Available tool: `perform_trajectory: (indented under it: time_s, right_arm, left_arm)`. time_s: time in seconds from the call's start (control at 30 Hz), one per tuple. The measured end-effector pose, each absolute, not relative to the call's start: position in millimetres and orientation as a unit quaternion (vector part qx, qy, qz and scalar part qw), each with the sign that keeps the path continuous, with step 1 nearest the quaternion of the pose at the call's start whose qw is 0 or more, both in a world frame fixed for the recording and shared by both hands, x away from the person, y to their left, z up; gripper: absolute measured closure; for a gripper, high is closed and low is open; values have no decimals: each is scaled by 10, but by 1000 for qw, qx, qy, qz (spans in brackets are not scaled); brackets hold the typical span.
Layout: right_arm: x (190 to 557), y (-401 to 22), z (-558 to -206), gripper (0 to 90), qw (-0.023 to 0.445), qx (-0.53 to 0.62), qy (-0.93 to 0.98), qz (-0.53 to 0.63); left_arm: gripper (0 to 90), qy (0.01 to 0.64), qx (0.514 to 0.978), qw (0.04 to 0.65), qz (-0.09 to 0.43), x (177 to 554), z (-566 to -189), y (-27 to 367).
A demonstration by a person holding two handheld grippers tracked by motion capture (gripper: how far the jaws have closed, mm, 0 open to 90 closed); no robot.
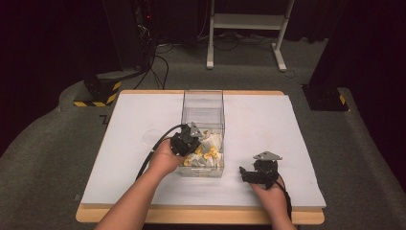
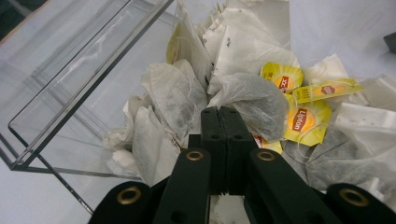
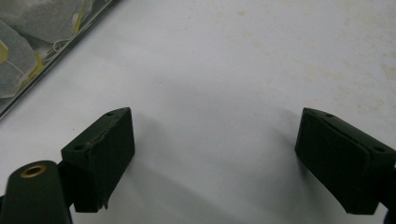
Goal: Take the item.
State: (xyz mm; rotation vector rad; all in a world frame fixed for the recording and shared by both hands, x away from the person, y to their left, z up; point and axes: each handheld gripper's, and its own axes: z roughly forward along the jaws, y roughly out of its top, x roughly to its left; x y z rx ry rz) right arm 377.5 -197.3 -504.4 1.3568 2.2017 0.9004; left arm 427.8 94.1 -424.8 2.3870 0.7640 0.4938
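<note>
Tea bags [image 2: 243, 98] heaped in clear box [image 1: 203, 108]

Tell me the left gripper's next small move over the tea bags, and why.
Probably lift the left gripper slowly and check. Its jaws are pressed together amid the tea bags in the clear box, but whether paper is pinched between them cannot be told. The right gripper waits open over the table.

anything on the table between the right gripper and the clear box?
Nothing: bare white table between right gripper and clear box, seen in the high view.
</note>
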Motion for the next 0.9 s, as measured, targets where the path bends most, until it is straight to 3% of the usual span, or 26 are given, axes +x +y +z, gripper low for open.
perform_trajectory:
  time_s: [0.9]
  right_arm:
    - [3774,-1973,-5045,120,202,483,789,322]
  left_arm:
    - [900,309,835,419,177,3935,-4199,1337]
